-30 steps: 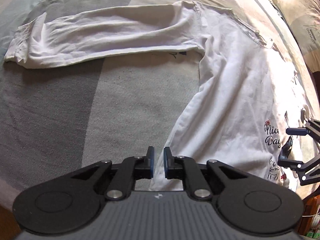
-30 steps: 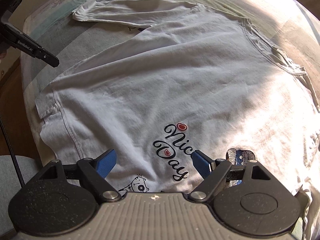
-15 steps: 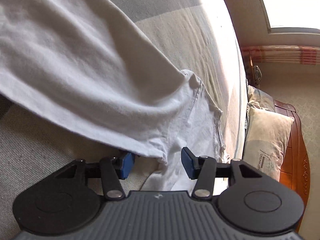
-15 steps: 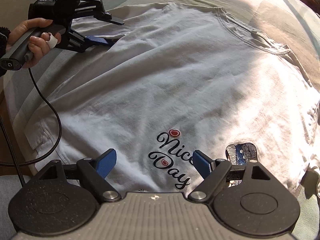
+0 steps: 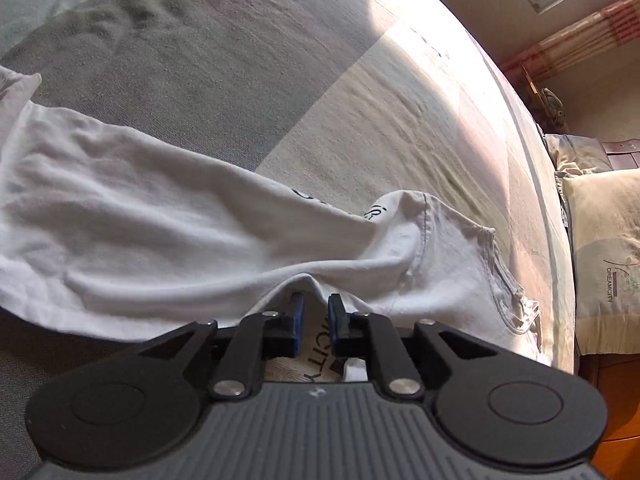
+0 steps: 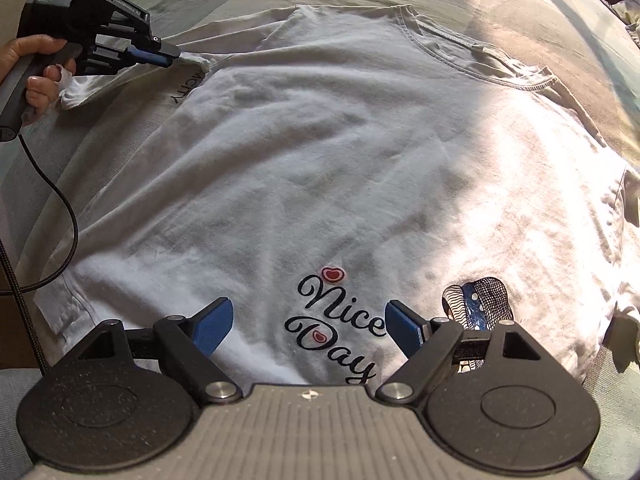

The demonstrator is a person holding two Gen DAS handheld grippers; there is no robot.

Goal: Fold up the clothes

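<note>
Between left gripper (image 5: pixel 315 304) pads, shirt (image 5: pixel 140 240) armpit fold.

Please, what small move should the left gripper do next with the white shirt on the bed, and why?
Probably finish the pinch, then lift a little and carry the sleeve across the shirt. The left gripper is closing, with a raised ridge of cloth at the sleeve's join between its fingers. The sleeve lies stretched out sideways, unfolded, while the right gripper stands open over the "Nice Day" print.

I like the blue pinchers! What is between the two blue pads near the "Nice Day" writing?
Only the white shirt below them, seen in the right wrist view. The right gripper is open and grips nothing; "Nice Day" shows in the gap.
</note>
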